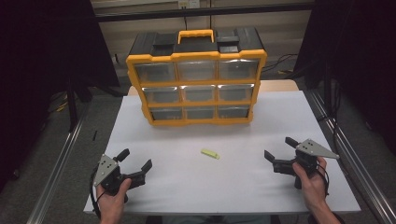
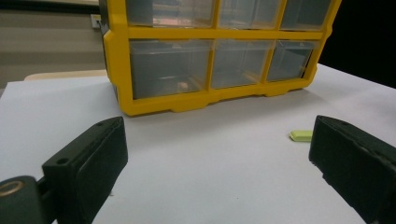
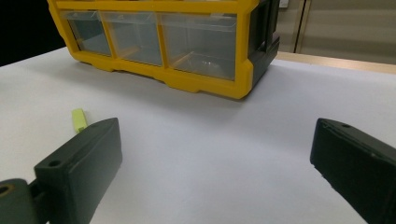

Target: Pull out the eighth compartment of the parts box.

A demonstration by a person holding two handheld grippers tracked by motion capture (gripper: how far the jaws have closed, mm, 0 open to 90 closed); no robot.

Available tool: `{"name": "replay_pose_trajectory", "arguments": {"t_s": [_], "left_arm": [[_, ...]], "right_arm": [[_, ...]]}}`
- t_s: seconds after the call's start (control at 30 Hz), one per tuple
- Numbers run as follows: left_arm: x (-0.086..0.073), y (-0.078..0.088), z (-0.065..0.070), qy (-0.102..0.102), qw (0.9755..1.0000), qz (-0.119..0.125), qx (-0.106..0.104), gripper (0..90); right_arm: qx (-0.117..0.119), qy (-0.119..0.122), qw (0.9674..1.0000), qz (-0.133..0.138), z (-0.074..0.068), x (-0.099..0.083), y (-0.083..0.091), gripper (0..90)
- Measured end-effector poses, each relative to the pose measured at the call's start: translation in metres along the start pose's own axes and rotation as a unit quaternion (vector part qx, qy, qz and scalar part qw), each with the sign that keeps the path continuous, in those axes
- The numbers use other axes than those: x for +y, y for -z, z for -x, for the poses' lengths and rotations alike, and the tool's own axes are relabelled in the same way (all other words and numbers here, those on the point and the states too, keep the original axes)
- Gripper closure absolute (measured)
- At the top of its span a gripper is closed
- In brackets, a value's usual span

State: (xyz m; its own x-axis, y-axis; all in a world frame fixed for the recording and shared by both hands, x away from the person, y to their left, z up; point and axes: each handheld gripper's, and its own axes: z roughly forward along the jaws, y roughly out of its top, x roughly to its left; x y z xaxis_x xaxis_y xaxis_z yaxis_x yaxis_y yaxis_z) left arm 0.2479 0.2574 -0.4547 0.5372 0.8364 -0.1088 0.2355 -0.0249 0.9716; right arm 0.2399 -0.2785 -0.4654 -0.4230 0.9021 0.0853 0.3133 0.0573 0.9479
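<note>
Yellow plastic frames the nine-drawer organizer point(image 1: 196, 88) that stands upright at the far edge of the white bench point(image 1: 280, 121), its clear drawers in three rows of three facing us and its black top carrying a yellow handle point(image 1: 196, 35). We see a small yellow-green bar point(image 1: 210, 153) lying flat on the bare middle of the bench, nearer the front edge than the organizer and well apart from it.

At the front left corner, our left hand point(image 1: 112, 198) holds the left gripper point(image 1: 135, 161), its jaws spread wide with nothing between them. At the front right, near the right edge, our right hand point(image 1: 313, 182) holds the right gripper point(image 1: 279, 149), its jaws likewise spread and empty, with a grey three-cornered plate point(image 1: 317, 148) on top. Both grippers sit well apart from the bar, which lies between them.

In the left gripper view, the bar point(image 2: 300, 135) shows just beside the right-hand jaw, with the organizer point(image 2: 116, 70) beyond; a small pale object point(image 2: 183, 86) rests in its bottom left drawer point(image 2: 168, 67), though we cannot tell what it is. In the right gripper view, the bar point(image 3: 79, 119) lies just above the left-hand jaw.
</note>
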Motion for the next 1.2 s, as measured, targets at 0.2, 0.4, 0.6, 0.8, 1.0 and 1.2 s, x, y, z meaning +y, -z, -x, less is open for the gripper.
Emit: {"name": "replay_pose_trajectory", "arguments": {"t_s": [0.2,0.4,0.6,0.8,1.0,1.2], "left_arm": [[0.0,-0.002,0.002,0.006,1.0,0.003,0.0,4.9],[0.0,-0.001,0.001,-0.002,1.0,-0.005,-0.004,4.9],[-0.001,0.0,0.001,-0.015,0.9997,-0.016,-0.009,4.9],[-0.001,0.002,0.003,-0.008,0.9999,-0.008,-0.011,4.9],[-0.001,0.002,0.003,-0.016,0.9997,-0.016,-0.012,4.8],[-0.001,0.001,0.004,-0.016,0.9997,-0.017,-0.011,4.9]], "right_arm": [[-0.001,0.001,1.0,0.007,-0.003,-0.002,-0.003,0.7],[0.002,0.01,0.9999,0.005,-0.007,-0.003,-0.006,0.7],[0.005,0.015,0.9999,0.004,-0.01,-0.003,-0.007,2.2],[0.011,0.02,0.9997,0.004,-0.017,-0.002,-0.011,2.6],[0.03,0.035,0.9989,-0.004,-0.026,0.0,-0.015,1.5],[0.048,0.037,0.9982,-0.007,-0.033,0.001,-0.022,0.4]]}}
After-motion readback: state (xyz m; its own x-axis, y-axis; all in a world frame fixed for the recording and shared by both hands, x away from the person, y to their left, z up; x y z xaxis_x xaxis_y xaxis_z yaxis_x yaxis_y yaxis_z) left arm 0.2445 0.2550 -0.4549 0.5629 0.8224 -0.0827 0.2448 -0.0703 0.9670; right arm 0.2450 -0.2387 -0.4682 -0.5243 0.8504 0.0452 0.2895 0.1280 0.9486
